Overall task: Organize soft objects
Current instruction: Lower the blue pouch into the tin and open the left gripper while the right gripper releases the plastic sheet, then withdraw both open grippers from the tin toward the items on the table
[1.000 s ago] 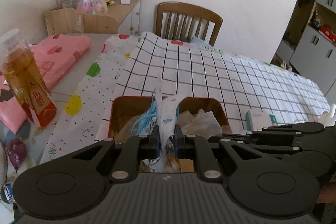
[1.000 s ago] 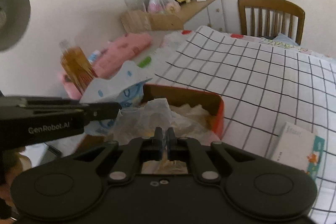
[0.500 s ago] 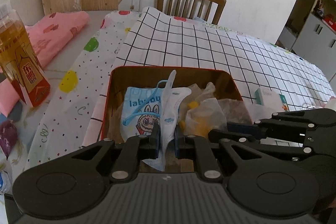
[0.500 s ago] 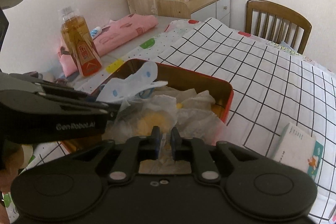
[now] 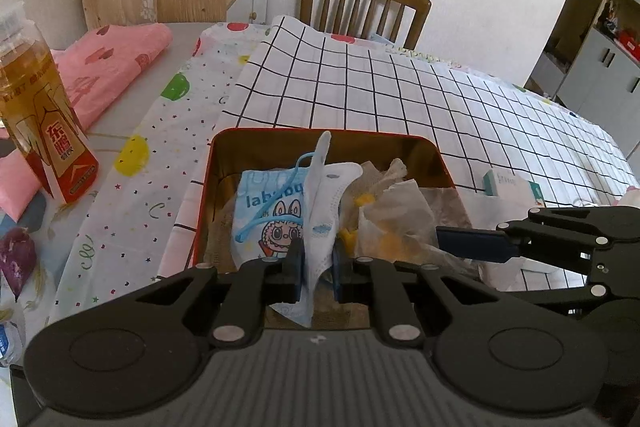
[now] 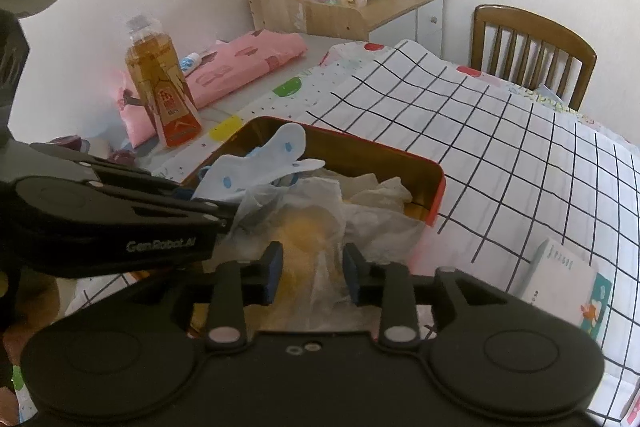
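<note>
A: What's here, biggest first?

B: One table under a checked cloth (image 5: 400, 99), one wooden chair (image 5: 364, 3), one red tin (image 5: 444, 167), one tea bottle (image 5: 36, 115).

A: And the soft things?

B: In the tin: one face mask (image 5: 320, 211), one printed packet (image 5: 260, 199), one clear bag (image 6: 316, 227).

A: Grippers?

B: Two. The left gripper (image 5: 316, 263) pinches the mask. The right gripper (image 6: 310, 267) has just been opening, jaws spread either side of the bag.

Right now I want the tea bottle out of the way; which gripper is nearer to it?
Left. The left gripper, shut on a face mask, is over the tin's bottle side. The right gripper is open at the far side.
</note>
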Tool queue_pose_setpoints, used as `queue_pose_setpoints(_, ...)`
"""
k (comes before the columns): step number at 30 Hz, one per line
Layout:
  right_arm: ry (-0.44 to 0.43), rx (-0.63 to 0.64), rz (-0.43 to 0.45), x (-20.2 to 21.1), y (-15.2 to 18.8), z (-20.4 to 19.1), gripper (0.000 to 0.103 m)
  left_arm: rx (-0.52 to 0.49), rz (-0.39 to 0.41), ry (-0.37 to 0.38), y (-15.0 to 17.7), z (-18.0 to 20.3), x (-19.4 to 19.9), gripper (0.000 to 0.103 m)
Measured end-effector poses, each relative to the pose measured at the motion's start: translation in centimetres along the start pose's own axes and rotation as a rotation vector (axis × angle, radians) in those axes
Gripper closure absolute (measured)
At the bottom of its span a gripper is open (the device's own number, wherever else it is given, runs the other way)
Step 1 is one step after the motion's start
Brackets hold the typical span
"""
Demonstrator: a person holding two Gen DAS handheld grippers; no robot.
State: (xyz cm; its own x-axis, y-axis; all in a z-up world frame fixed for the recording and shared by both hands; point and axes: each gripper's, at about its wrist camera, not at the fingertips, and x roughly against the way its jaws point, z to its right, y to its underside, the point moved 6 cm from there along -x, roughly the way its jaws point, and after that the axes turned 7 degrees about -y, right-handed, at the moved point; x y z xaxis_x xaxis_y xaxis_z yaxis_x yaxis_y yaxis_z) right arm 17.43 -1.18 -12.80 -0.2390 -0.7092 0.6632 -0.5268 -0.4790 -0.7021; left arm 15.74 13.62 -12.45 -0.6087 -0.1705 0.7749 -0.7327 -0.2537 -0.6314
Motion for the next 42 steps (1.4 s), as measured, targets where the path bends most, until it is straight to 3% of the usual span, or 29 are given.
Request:
queue_pose_setpoints(5,-0.006,0.008,0.008,0.5,0.0,-0.5,0.063,-0.011,0.013,-0.002,0.1,0.0,0.8,0.087)
queue_pose_setpoints(7,-0.012,0.007,0.014,0.7,0.0,-0.6,0.06,-0.01,0.018,-0.001,0.1,0.0,1.1,0.079)
queue_pose_setpoints(16,-0.013,0.021,0.047,2.4,-0.1,-1.2,0.05,-0.003,0.043,-0.004,0.1,-0.2,2.5,0.075)
queue_pose_setpoints(17,-0.013,0.022,0.051,2.6,-0.1,-1.3,0.049,-0.002,0.046,-0.006,0.1,-0.2,2.7,0.073)
queue_pose_setpoints(19,-0.009,0.023,0.058,3.0,-0.2,-1.4,0.049,0.0,0.055,-0.019,0.1,-0.4,3.0,0.054)
queue_pose_setpoints(21,-0.003,0.016,0.068,3.4,-0.2,-1.2,0.049,0.011,0.064,-0.025,0.0,-0.8,3.3,0.044)
queue_pose_setpoints(42,0.006,-0.018,0.204,11.2,0.2,-1.6,0.029,-0.023,0.17,0.015,-0.3,0.9,9.6,0.031)
